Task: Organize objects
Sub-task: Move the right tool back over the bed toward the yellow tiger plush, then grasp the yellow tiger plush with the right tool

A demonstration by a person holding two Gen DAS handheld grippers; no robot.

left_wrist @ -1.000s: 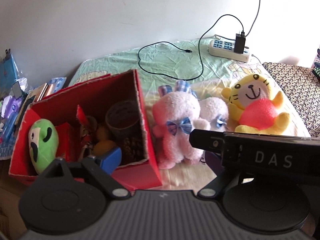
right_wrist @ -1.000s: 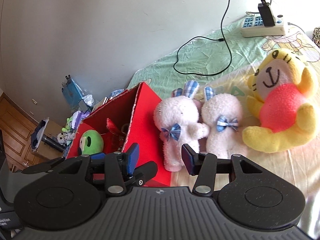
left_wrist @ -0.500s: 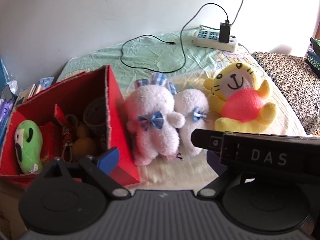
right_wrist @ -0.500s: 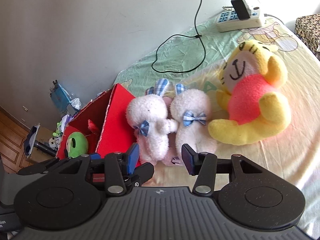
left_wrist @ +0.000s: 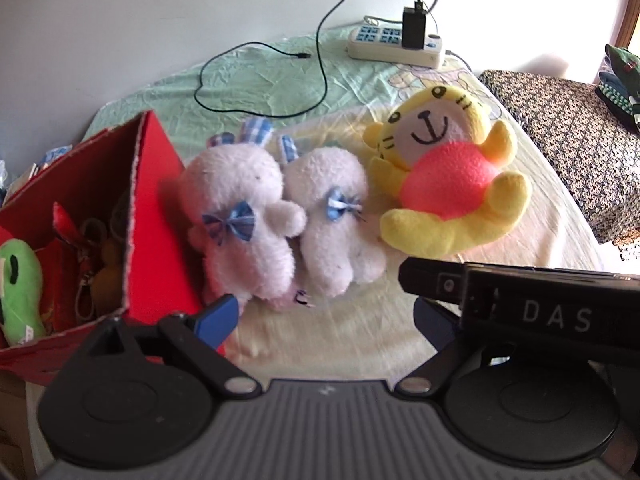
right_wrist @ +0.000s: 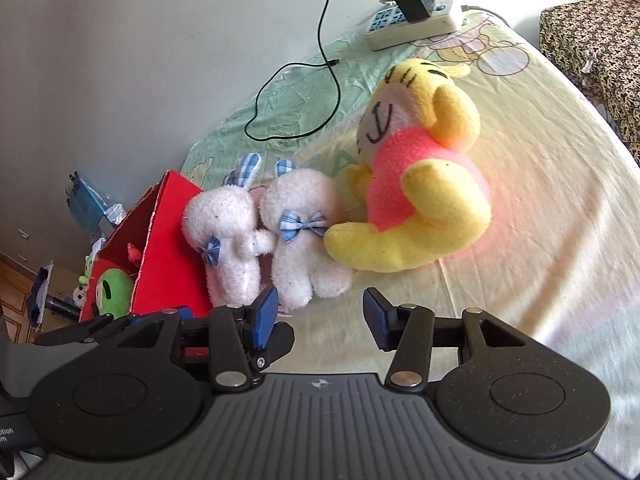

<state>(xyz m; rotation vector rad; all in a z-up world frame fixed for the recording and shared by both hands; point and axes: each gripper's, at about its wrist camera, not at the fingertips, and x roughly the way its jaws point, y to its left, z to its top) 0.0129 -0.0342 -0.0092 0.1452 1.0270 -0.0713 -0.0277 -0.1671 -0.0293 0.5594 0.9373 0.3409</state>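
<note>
Both grippers have dropped closer over the bed: the left gripper [left_wrist: 324,312] has just spread wider, empty, while the right gripper [right_wrist: 320,312] hangs half spread, empty too. Just beyond sit two white bunnies [left_wrist: 240,216], touching, against the red box [left_wrist: 156,208] at the bed's left edge. Farther right lies the yellow tiger [left_wrist: 448,184]. A pickup looks imminent.

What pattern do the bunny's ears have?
Blue and white check; the ears show best in the right wrist view.
</note>
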